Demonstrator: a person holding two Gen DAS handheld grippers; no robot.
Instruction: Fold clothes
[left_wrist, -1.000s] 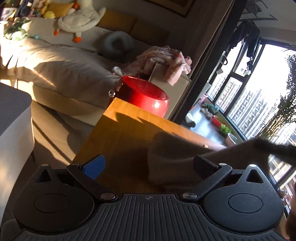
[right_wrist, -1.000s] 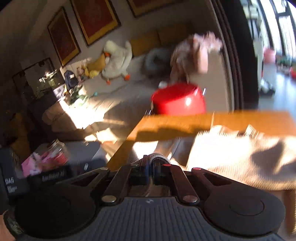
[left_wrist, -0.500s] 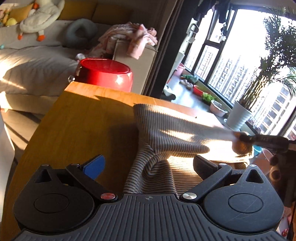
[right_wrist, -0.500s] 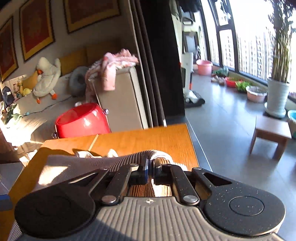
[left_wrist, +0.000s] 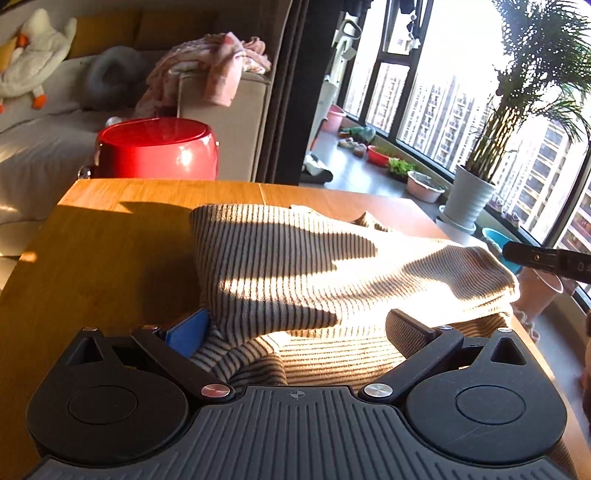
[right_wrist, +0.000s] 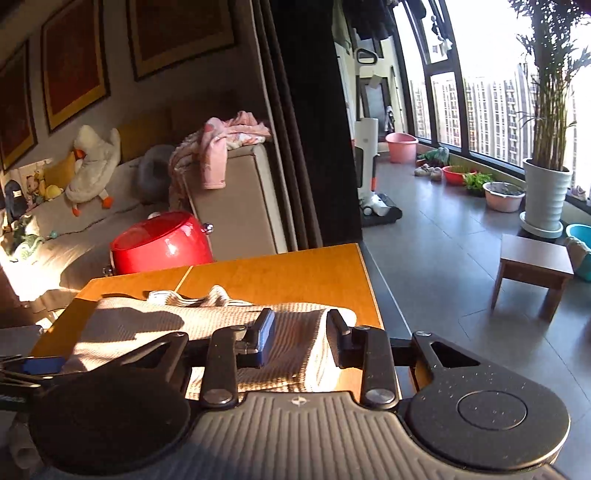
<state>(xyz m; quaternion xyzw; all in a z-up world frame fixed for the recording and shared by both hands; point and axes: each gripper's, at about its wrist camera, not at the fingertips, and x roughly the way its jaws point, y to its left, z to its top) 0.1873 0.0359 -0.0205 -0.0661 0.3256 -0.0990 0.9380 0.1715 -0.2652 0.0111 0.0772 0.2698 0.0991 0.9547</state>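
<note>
- A striped knit garment (left_wrist: 314, 266) lies folded over on the wooden desk (left_wrist: 110, 251), bunched in layers, half in sun and half in shadow.
- The left gripper (left_wrist: 295, 328) hovers low at the garment's near edge with its fingers (left_wrist: 186, 332) spread wide; the cloth lies between them, but neither finger clamps it.
- The right gripper (right_wrist: 301, 341) sits at the garment's right end, its fingers (right_wrist: 266, 332) parted with a fold of cloth (right_wrist: 295, 332) in the gap, not pinched.
- A red pot (left_wrist: 159, 147) stands beyond the desk's far edge, in front of a sofa (left_wrist: 229, 110) draped with pink clothes (left_wrist: 214, 62).
</note>
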